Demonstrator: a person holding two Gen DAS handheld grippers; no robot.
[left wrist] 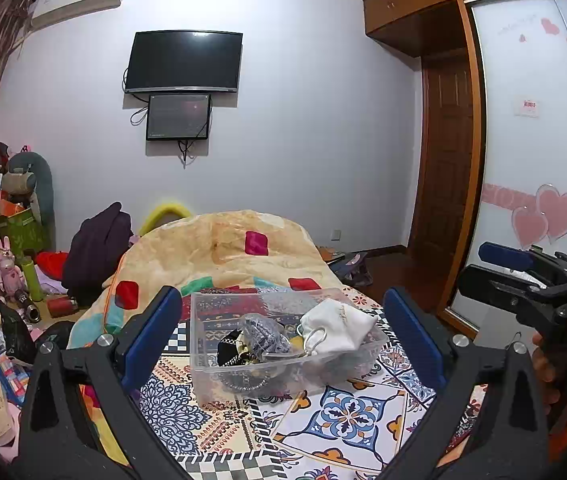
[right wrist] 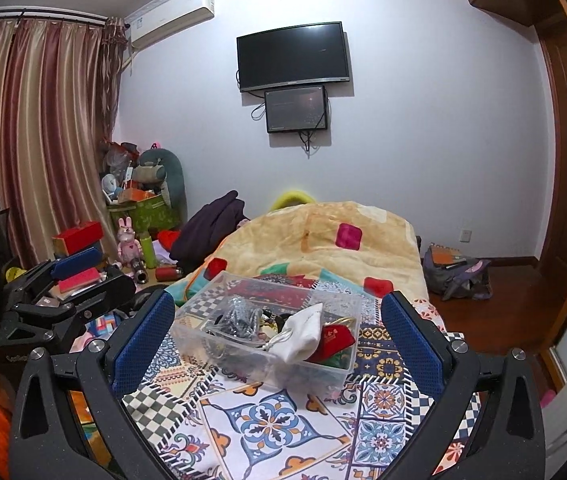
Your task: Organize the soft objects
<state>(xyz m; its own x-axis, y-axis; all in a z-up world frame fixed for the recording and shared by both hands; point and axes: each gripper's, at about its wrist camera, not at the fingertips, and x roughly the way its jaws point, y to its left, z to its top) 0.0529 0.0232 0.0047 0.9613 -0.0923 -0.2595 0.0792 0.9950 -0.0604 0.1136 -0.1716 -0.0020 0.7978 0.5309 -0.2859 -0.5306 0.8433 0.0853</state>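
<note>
A clear plastic box (left wrist: 203, 344) (right wrist: 187, 332) sits on the patterned bedspread. It holds a white drawstring pouch (left wrist: 339, 326) (right wrist: 303, 334), a grey patterned pouch (left wrist: 261, 330) (right wrist: 239, 316), a black pouch (left wrist: 231, 346) and a red pouch (right wrist: 333, 342). My left gripper (left wrist: 283, 320) is open and empty, raised in front of the box. My right gripper (right wrist: 279, 320) is open and empty, raised at the box's near side. The right gripper shows at the right edge of the left wrist view (left wrist: 503, 258); the left gripper shows at the left of the right wrist view (right wrist: 79, 264).
A folded beige blanket (left wrist: 239, 248) (right wrist: 323, 236) lies behind the box. A dark garment (left wrist: 99, 252) (right wrist: 211, 228) and cluttered toys, boxes and bottles (left wrist: 15, 256) (right wrist: 139, 216) are at the left. A backpack (right wrist: 455, 272) lies on the wooden floor at the right.
</note>
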